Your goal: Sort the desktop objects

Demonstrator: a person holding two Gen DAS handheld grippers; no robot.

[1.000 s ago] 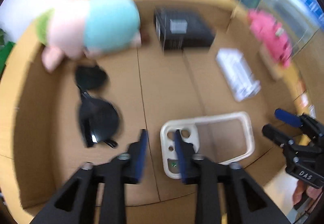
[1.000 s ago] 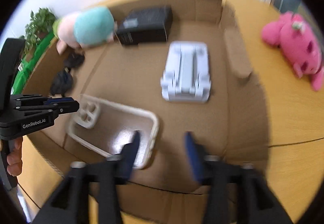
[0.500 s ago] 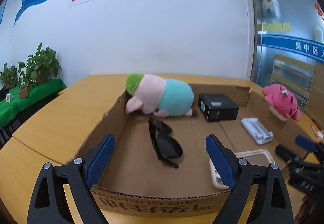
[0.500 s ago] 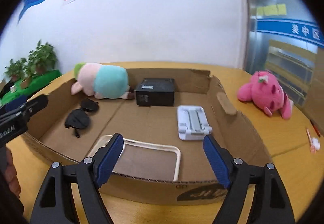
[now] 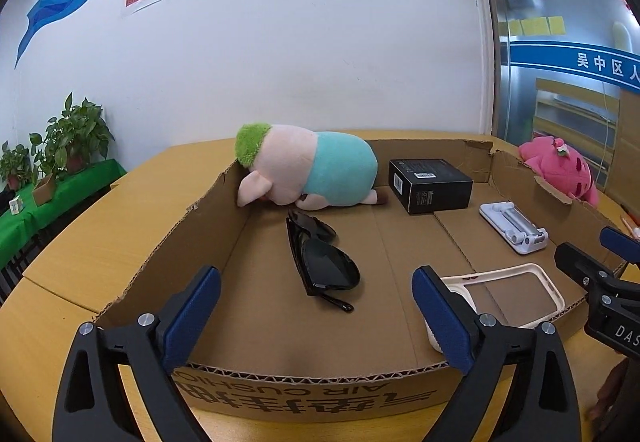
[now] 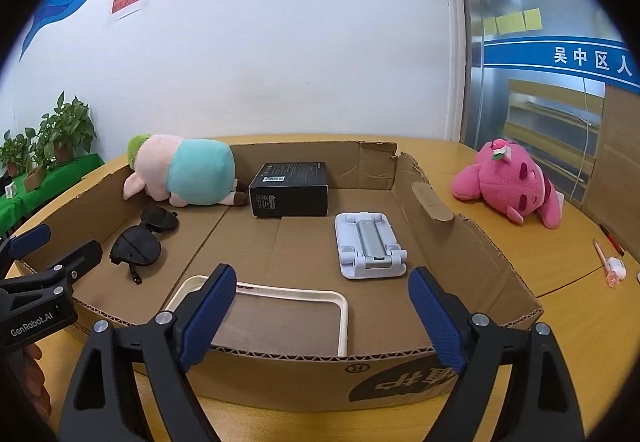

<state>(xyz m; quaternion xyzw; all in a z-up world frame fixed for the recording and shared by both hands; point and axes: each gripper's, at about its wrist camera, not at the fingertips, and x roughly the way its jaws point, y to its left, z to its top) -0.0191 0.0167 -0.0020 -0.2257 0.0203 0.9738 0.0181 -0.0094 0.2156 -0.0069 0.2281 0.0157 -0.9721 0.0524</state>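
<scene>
A shallow cardboard box [image 5: 192, 218] holds a plush pig in teal [image 5: 316, 170], a black carton [image 5: 430, 184], black sunglasses [image 5: 324, 262], a white phone stand [image 6: 370, 246] and a cream phone case [image 6: 288, 292]. My left gripper [image 5: 316, 278] hangs over the box's near wall, its jaws opening wide with nothing between them. Beside it on the right, my right gripper [image 6: 322, 276] is above the same wall, its jaws also opening and empty. The case lies flat just beyond both. A pink plush [image 6: 508, 186] lies on the table outside the box.
The box sits on a wooden table [image 6: 580, 322]. Pens [image 6: 608, 254] lie near the table's right side. Potted plants [image 5: 64, 146] stand on a green-covered table at the left, and a white wall is behind. A hand [image 6: 24, 370] grips the left tool.
Both grippers tilted up from looking down into the box to looking across it, and drew back to its near wall. Both pairs of jaws spread wide; the left ones left the phone case.
</scene>
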